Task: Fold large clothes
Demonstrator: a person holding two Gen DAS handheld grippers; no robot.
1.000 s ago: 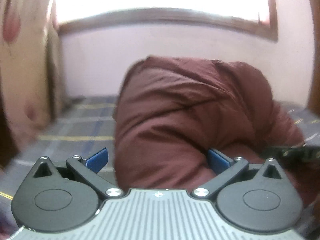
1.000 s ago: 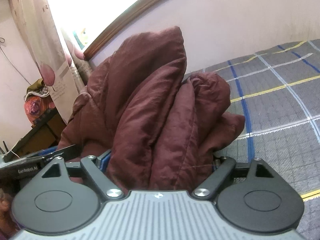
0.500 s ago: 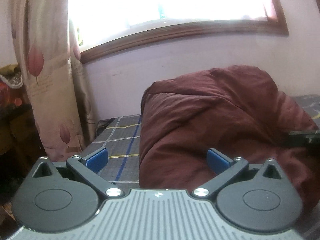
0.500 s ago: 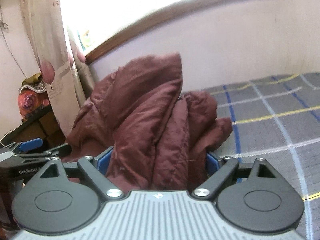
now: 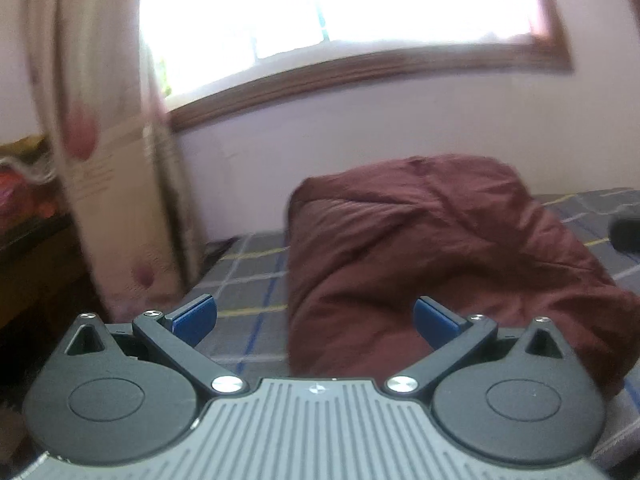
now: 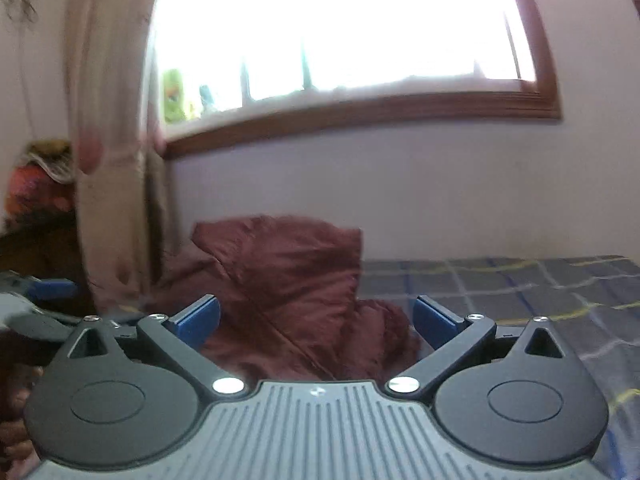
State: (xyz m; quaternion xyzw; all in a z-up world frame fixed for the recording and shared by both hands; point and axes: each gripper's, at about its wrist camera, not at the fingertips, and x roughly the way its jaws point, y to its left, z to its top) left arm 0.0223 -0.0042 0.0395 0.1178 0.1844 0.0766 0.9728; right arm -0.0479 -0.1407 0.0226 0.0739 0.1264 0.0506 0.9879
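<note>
A maroon padded garment [image 5: 420, 248] lies bundled in thick folds on the checked bed sheet [image 5: 248, 276], close to the wall under the window. My left gripper [image 5: 314, 318] is open and held back from the bundle's near end, with its blue pads [image 5: 194, 316] clear of the cloth. In the right wrist view the garment [image 6: 288, 280] sits farther off. My right gripper [image 6: 316, 320] is still opening, its jaws wide, with nothing pressed between them. The left gripper [image 6: 40, 300] shows at that view's left edge.
A flowered curtain [image 5: 104, 160] hangs at the left beside the window [image 6: 340, 32]. A dark cabinet with colourful things on it [image 6: 36, 200] stands beyond the curtain. The checked sheet [image 6: 520, 288] stretches away to the right of the garment.
Both grippers have pulled back and risen from the garment. The right gripper, which had the folds between its fingers, has widened and left them. The bundle now rests on the bed.
</note>
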